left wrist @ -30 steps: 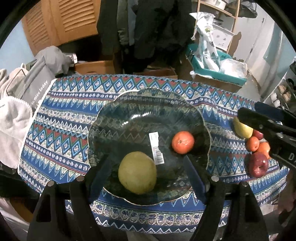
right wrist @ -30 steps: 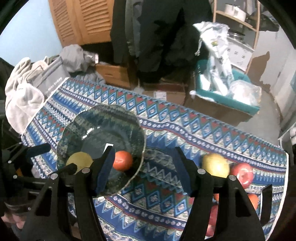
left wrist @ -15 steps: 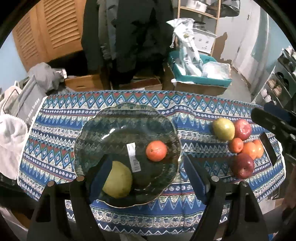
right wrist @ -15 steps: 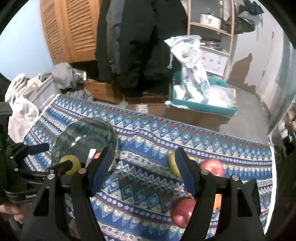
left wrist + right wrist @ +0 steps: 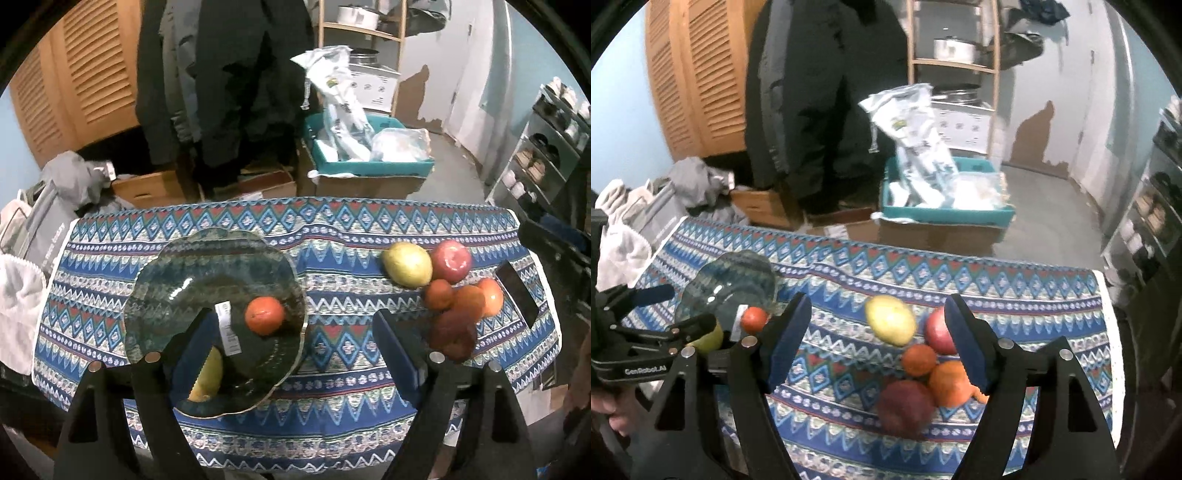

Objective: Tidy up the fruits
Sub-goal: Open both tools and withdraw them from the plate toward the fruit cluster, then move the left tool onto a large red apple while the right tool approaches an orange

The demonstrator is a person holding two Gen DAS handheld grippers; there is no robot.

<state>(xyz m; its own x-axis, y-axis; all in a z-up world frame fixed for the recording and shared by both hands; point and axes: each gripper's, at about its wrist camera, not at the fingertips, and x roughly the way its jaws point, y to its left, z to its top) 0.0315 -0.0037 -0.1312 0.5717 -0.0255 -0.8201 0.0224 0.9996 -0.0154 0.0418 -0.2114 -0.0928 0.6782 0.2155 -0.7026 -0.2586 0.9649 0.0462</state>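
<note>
Patterned blue cloth covers the table, and on it the fruit sits in two camps. Over in the glass bowl there's an orange and a yellow-green fruit, partly hidden behind a finger. Well apart lies the pile: pear, red apple, two oranges, dark red apple, all touching. Right gripper hangs above that pile, jaws just opened wider, nothing between them. Left gripper is spread wide too, just opened further, empty, between bowl and pile. Danger now: grab one fruit from that tight cluster and its neighbours may roll towards the table edge, or a finger clips the phone beside them.
</note>
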